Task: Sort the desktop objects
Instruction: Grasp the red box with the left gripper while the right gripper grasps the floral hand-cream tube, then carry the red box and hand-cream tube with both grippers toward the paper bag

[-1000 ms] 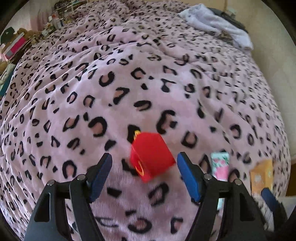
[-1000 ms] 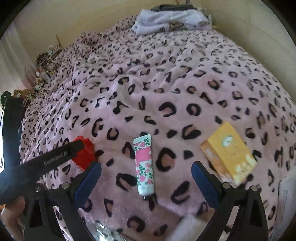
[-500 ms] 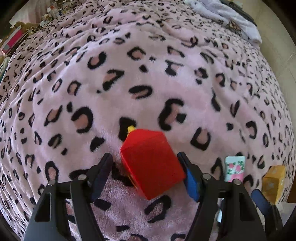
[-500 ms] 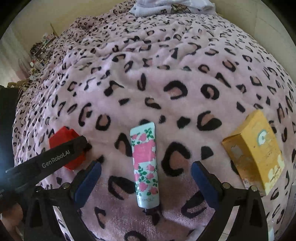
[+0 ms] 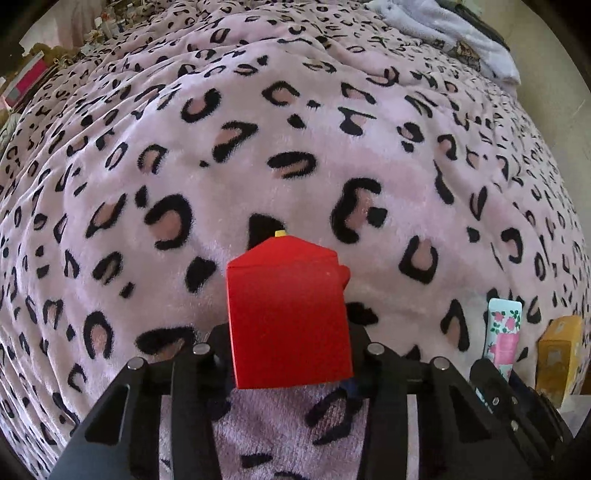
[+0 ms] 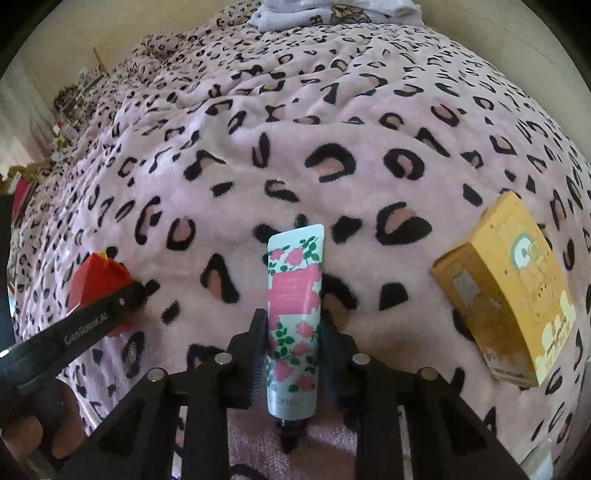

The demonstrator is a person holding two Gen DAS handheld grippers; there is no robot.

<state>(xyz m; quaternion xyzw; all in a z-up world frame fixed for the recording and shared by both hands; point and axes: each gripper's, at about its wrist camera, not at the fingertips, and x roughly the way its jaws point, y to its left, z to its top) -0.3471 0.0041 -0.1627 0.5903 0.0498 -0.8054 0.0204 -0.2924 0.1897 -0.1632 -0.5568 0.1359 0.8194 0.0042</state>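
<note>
A red box point(image 5: 288, 314) with a small yellow tab lies on the pink leopard-print blanket point(image 5: 221, 184). My left gripper point(image 5: 290, 354) is shut on it, one finger on each side. The box also shows at the left in the right wrist view point(image 6: 98, 284), with a left finger across it. My right gripper point(image 6: 293, 354) is shut on a floral hand-cream tube point(image 6: 293, 314), which lies with its black cap towards the camera. The tube also shows at the right in the left wrist view point(image 5: 504, 332). A yellow carton point(image 6: 509, 291) lies to the right of the tube.
The blanket point(image 6: 332, 129) covers the whole bed. Folded white and lilac cloth point(image 5: 454, 33) lies at the far edge near the wall. Cluttered shelves point(image 6: 70, 107) stand at the far left. The yellow carton point(image 5: 557, 354) sits at the left wrist view's right edge.
Both grippers moved forward and down, then closed: the left on the red box, the right on the tube. Both were open a second ago.
</note>
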